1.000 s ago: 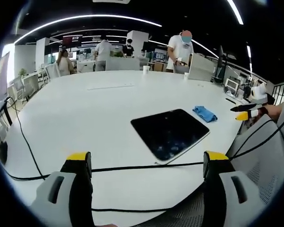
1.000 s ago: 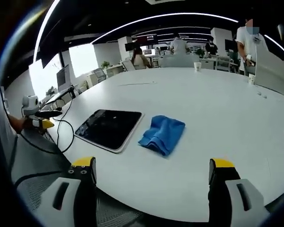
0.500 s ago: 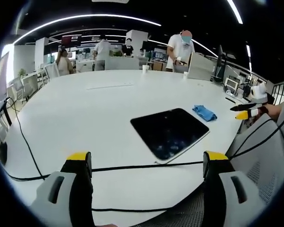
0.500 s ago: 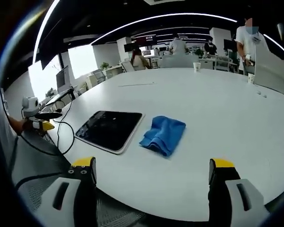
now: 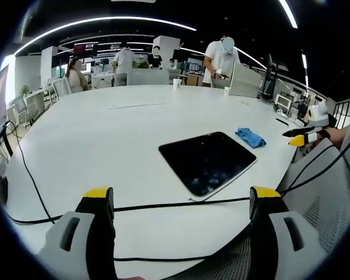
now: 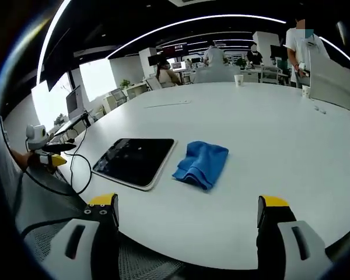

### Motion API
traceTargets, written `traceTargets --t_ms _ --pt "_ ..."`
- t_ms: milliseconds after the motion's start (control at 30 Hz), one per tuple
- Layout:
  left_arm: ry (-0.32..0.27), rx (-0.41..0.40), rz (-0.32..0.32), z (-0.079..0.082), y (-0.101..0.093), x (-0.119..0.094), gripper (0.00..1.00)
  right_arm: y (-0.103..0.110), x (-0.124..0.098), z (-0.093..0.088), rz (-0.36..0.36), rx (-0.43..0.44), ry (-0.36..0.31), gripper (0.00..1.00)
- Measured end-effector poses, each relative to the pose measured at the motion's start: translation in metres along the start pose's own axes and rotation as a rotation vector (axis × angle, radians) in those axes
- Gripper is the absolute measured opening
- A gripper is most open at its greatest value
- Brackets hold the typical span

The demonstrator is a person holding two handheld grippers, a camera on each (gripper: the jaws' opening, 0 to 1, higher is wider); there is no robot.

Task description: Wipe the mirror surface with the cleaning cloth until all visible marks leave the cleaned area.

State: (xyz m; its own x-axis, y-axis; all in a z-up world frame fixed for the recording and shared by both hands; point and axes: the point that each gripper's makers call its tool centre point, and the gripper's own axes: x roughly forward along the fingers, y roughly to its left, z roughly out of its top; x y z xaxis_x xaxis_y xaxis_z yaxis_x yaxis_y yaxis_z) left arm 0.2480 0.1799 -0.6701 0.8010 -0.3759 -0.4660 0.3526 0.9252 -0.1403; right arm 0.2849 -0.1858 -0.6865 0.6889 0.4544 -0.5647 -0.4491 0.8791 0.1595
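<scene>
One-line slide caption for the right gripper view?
Open right gripper faces a folded blue cloth lying beside a dark mirror on the white table, wiping not yet begun.

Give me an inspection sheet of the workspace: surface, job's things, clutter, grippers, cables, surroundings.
Surface: white table, large, mostly bare.
Job's things: mirror lies flat near the table edge, faint marks on it; blue cleaning cloth crumpled beside it, apart from the grippers.
Clutter: paper cup far across the table.
Grippers: left gripper open, holding nothing; right gripper open, holding nothing; both short of the table.
Cables: black cable crosses the near table edge.
Surroundings: open office, people standing beyond the table.
</scene>
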Motion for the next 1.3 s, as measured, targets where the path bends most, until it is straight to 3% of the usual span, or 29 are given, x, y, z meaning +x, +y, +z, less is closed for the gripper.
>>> traceTargets --t_ms 333,1300 --pt "0.008 0.003 0.055 -0.002 0.01 -0.003 0.96 -0.01 0.005 0.005 -0.014 -0.022 0.008 0.98" --pt "0.018 -0.005 0.073 -0.003 0.012 -0.005 0.96 -0.018 0.009 0.002 0.016 -0.039 0.041 0.98"
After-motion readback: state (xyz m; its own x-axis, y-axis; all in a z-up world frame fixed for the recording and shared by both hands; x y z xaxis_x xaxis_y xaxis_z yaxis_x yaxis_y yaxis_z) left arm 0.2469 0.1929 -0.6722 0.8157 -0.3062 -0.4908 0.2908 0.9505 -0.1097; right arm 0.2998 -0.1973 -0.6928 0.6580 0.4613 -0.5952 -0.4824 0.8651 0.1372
